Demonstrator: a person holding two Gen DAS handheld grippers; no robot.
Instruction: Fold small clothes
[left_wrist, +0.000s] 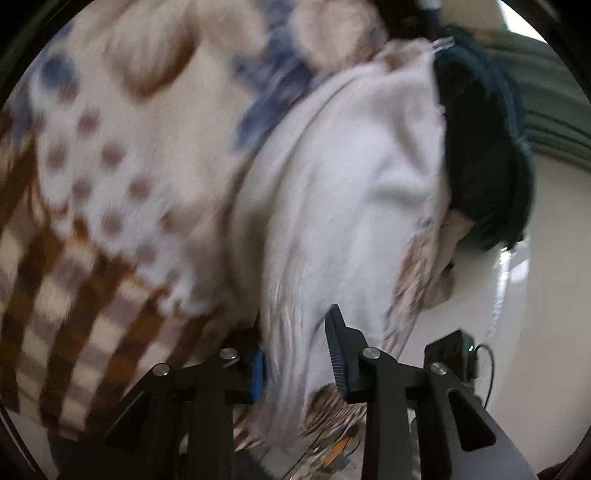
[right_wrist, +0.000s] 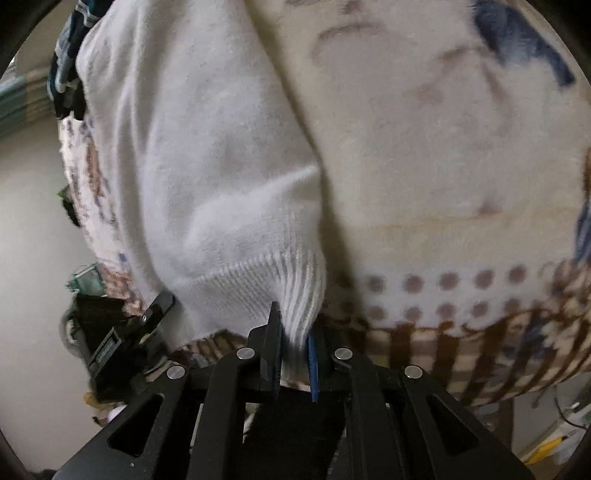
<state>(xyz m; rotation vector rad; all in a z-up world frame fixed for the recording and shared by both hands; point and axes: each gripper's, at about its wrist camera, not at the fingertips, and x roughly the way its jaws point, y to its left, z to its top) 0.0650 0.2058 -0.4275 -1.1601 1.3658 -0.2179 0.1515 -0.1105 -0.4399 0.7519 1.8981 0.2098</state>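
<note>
Clamped together, the jaws of my right gripper (right_wrist: 294, 325) bite the ribbed hem (right_wrist: 280, 288) of the white knit garment (right_wrist: 203, 166), and the ribs bunch into the narrow gap between the black finger and the blue-padded one. On my left gripper (left_wrist: 295, 332) the jaws stand apart. A fold of the same white garment (left_wrist: 351, 184) hangs down between them, and as far as I can see the pads are not squeezing it.

Behind everything spreads a fleecy patterned blanket (left_wrist: 110, 166), cream with rows of dull mauve dots, a band of brown checks and some blue patches. It fills most of what my left camera sees and the whole right half of what my right camera sees (right_wrist: 443, 166).

The white garment lies draped over this blanket. From my right side it runs from the top of the view down to my fingertips, with its hem the lowest part. From my left side it sweeps from the upper right down into the gap between my fingers.

Under its far edge a thinner cloth with a speckled brown and blue print (left_wrist: 410, 280) peeks out, and it also shows along the left border in my right view (right_wrist: 92, 177).

A dark teal cloth (left_wrist: 480, 147) sits just beside the white garment's upper right edge.

Smallest, a black box with a green light (left_wrist: 454, 350) sits just right of my left gripper's fingers.
</note>
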